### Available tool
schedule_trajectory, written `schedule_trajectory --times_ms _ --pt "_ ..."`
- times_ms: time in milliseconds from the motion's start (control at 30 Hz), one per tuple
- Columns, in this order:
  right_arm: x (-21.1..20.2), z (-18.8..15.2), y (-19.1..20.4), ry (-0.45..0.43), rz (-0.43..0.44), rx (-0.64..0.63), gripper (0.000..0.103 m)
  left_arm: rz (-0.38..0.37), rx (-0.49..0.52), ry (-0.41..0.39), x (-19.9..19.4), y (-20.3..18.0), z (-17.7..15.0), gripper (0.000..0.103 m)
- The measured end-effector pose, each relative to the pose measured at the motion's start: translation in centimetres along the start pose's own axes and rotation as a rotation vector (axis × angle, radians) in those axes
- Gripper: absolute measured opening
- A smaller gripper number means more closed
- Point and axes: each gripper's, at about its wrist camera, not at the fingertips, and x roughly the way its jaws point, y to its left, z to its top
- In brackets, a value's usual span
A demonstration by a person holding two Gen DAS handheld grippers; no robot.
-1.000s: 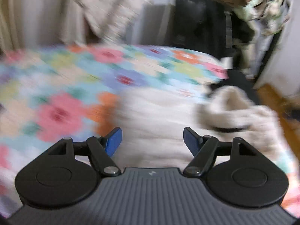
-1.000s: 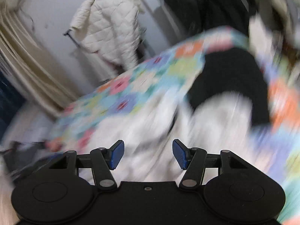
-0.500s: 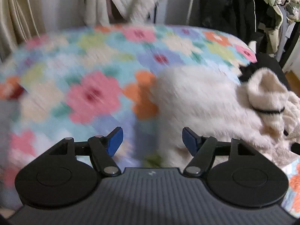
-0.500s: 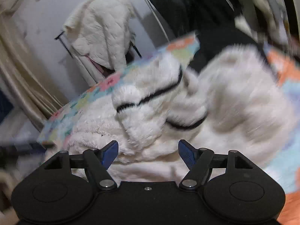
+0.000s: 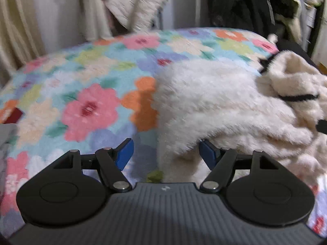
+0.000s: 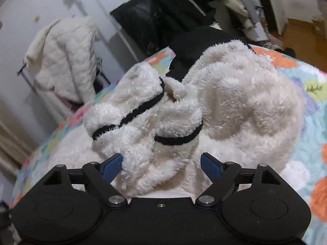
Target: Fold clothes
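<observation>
1. While nothing is gripped yet, the biggest thing in shot is the floral blanket (image 5: 92, 106) spread over the bed, bright pink and orange flowers across the whole surface.
2. On it lies the cream fleece garment (image 5: 214, 102), bunched in a heap toward the right side of the left wrist view. Not one neat fold shows, so I'd judge the job barely begun: it wants spreading flat first, then folding.
3. Over to the right wrist view: a crumpled section with black trim (image 6: 130, 116) rises in front of the camera, possibly a cuff or hood edge; I can't tell which.
4. Left gripper (image 5: 166, 155) has its blue pads wide apart, empty, with the garment's near edge lying between them.
5. Right gripper (image 6: 161, 166) is equally spread, a fleece lump sitting between the pads, not pinched.
</observation>
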Motion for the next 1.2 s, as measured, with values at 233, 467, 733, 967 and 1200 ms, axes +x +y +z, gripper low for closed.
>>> schedule_trajectory --times_ms 233,467,733,967,1200 --pt "3.4 0.8 0.8 0.006 -0.014 -0.004 0.092 0.012 -0.027 -0.031 0.5 0.0 0.4 0.07" --pt "2.7 3.6 2.0 -0.079 0.158 -0.198 0.027 -0.012 -0.006 -0.044 0.8 0.0 0.5 0.07" --pt "-8.2 7.5 0.9 -0.254 0.206 -0.209 0.017 -0.106 -0.029 -0.115 -2.1 0.3 3.0 0.077" --pt "-1.7 3.9 -11.5 0.072 0.113 0.322 0.024 -0.233 0.013 -0.137 -3.1 -2.2 4.5 0.076" --pt "-3.8 4.7 -9.8 0.061 0.077 0.274 0.031 -0.377 -0.004 0.038 1.4 -4.5 4.7 0.079"
